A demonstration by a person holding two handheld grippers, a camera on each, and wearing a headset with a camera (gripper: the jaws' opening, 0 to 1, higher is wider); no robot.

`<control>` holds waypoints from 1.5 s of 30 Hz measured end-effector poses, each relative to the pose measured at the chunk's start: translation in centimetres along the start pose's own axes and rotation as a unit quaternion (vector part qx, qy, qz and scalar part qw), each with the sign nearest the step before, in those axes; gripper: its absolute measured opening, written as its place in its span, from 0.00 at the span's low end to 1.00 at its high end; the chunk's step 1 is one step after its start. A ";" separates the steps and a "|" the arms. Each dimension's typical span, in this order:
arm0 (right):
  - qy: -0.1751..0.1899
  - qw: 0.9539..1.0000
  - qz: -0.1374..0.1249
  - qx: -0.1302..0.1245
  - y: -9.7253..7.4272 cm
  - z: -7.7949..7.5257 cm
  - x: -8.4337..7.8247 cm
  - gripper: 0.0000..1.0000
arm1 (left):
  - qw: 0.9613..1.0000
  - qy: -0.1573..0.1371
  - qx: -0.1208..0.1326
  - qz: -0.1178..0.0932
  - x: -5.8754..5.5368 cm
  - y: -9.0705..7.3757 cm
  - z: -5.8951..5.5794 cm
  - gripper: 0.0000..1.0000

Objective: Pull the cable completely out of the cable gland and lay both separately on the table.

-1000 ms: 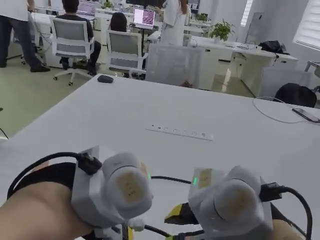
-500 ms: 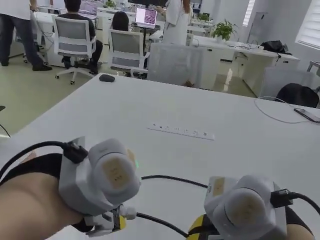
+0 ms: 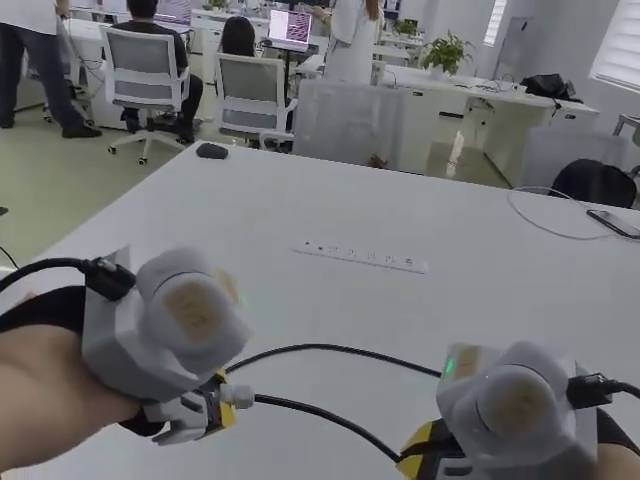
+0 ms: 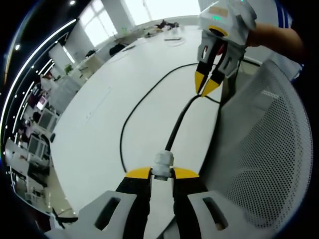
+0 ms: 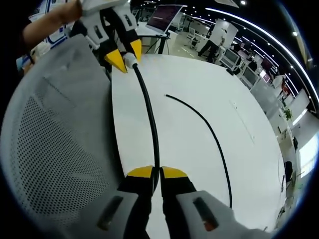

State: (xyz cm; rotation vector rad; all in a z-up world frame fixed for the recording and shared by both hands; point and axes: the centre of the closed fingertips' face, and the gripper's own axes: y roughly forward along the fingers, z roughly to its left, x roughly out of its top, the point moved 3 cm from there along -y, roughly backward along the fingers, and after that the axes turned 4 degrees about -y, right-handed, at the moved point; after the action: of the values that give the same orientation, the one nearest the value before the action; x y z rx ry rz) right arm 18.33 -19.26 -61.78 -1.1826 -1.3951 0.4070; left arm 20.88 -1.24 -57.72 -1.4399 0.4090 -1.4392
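You pulled your hands wider apart: left gripper [image 4: 162, 173] clamped on the cable gland [image 4: 163, 163], right gripper [image 5: 152, 173] pinching the cable [image 5: 149, 124]. More length bared, but not free yet.

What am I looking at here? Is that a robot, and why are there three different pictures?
It is not a robot. A person holds a hand-held gripper in each hand, and each one carries a camera. The head view comes from a headset and looks down at the white table. The two round pictures look along each gripper's jaws. The left hand-held gripper is closed on a small white cable gland. The right hand-held gripper pinches the black cable that runs from the gland. The cable's loose tail curves across the table. A flat socket strip lies farther off on the table.
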 end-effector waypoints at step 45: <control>0.200 0.974 -0.054 -0.092 -3.2 -0.3 -6.4 0.05 | 0.982 0.041 -0.172 0.066 -6.1 15.1 -1.0 0.17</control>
State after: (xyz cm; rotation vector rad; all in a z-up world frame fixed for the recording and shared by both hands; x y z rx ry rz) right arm 15.94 -25.94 -62.47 -1.2498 -1.1534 -0.0406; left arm 24.64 -3.14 -73.49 -1.5935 0.8221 -1.3679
